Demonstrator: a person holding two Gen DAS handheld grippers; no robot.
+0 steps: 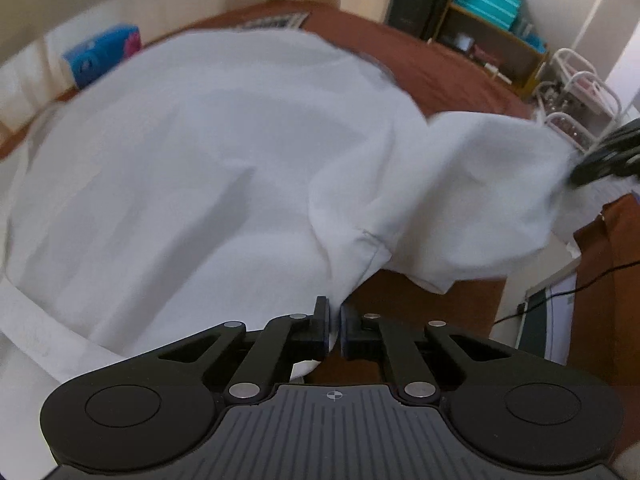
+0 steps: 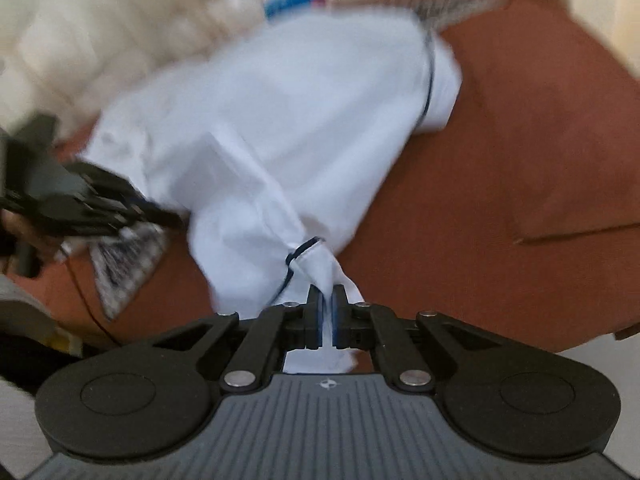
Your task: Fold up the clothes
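My left gripper (image 1: 335, 322) has its fingers closed tight on a fold of the white shirt (image 1: 192, 168), with cloth pinched between the pads at the near edge. The shirt lies spread over the brown bed cover (image 1: 440, 68) and fills most of the left wrist view. A blue box (image 1: 102, 56) sits at the far left, by the cream wall. Beside it, at the far edge of the bed, I see a checked cloth (image 1: 272, 21). To the right, one end of the shirt lifts off the bed toward my right gripper (image 1: 600, 160), which enters from the frame edge. Behind it are a shelf (image 1: 492, 28) and a white rack (image 1: 580, 88).

From the right wrist view, the left gripper (image 2: 160, 216) shows blurred at the left, against the shirt. Below it lies another checked cloth (image 2: 128, 264). At centre, my right gripper (image 2: 327, 312) is clenched on a bunched, dark-trimmed corner of the shirt (image 2: 280, 120); cloth runs between the blue pads (image 2: 318, 320). The bed cover (image 2: 520, 160) is bare to the right.
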